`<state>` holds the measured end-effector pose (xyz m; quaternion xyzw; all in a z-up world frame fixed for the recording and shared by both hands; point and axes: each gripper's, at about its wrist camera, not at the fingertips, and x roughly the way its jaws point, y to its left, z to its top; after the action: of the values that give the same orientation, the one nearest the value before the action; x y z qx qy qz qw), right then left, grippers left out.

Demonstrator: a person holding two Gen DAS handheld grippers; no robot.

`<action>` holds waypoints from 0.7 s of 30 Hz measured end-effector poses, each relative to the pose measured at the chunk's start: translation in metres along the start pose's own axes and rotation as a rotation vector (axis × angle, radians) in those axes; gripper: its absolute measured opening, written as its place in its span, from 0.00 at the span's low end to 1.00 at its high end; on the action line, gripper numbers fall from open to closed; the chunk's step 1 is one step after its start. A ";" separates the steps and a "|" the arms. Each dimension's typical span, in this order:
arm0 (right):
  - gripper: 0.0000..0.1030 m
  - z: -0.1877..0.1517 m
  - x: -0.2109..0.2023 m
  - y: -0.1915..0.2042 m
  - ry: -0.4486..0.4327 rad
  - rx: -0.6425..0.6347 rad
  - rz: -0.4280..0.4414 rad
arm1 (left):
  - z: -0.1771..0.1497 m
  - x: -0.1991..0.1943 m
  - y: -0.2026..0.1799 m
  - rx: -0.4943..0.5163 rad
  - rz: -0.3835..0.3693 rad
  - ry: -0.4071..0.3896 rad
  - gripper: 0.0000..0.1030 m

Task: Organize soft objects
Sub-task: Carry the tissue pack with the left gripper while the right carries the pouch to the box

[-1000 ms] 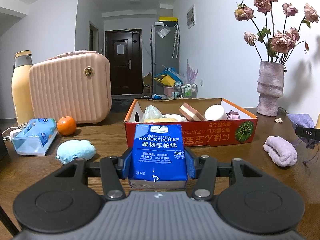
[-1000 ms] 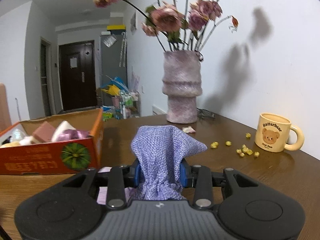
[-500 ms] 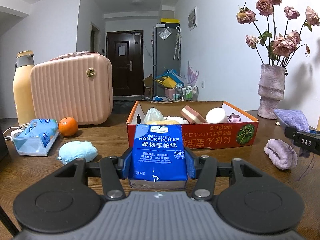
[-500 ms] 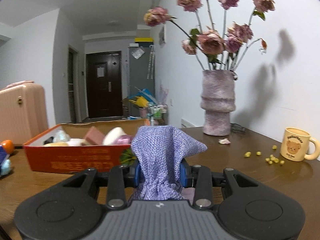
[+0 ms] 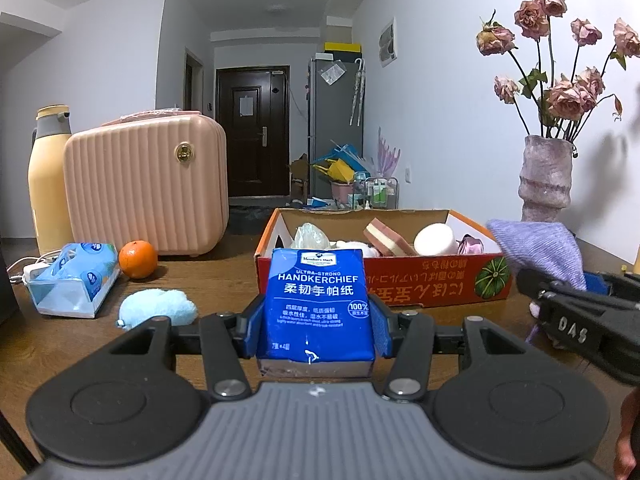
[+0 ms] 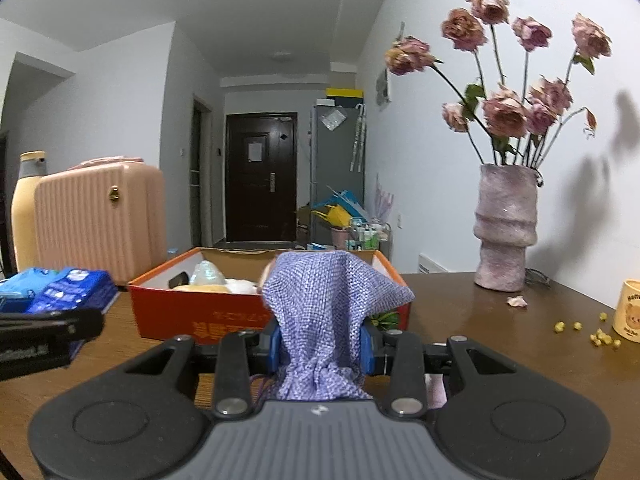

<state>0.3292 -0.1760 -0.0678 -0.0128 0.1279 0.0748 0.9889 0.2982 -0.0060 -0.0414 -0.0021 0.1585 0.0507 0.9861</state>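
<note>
Left wrist view: one blue handkerchief pack (image 5: 318, 308) stands upright, clamped between the left gripper (image 5: 318, 334) pads, just before the orange cardboard box (image 5: 424, 284). One purple knit cloth (image 6: 326, 320) is pinched in the right gripper (image 6: 320, 350), its jaws tight on the fabric, facing the box's near wall. Bare wooden table (image 5: 216, 276) lies left of the box, where one light-blue plush (image 5: 158, 310), one orange (image 5: 138, 259) and one tissue pack (image 5: 74, 280) sit. One vase (image 6: 505, 226) and one mug (image 6: 629, 310) stand right.
</note>
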 end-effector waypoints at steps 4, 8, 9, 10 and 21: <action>0.34 0.001 0.002 0.008 -0.013 -0.009 0.011 | 0.004 0.003 0.000 -0.013 -0.002 -0.009 0.51; 0.34 0.003 0.007 0.012 -0.022 -0.017 0.017 | 0.008 0.008 -0.004 -0.017 -0.001 -0.015 0.51; 0.34 0.003 0.009 0.013 -0.025 -0.023 0.015 | 0.009 0.010 -0.004 -0.018 -0.002 -0.016 0.51; 0.34 0.003 0.010 0.014 -0.027 -0.027 0.014 | 0.011 0.011 -0.005 -0.020 -0.005 -0.018 0.51; 0.34 0.011 0.033 0.019 -0.052 -0.036 0.017 | 0.025 0.035 -0.008 -0.045 0.002 -0.038 0.51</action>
<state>0.3610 -0.1517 -0.0653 -0.0278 0.1008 0.0860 0.9908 0.3404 -0.0104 -0.0288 -0.0231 0.1386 0.0555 0.9885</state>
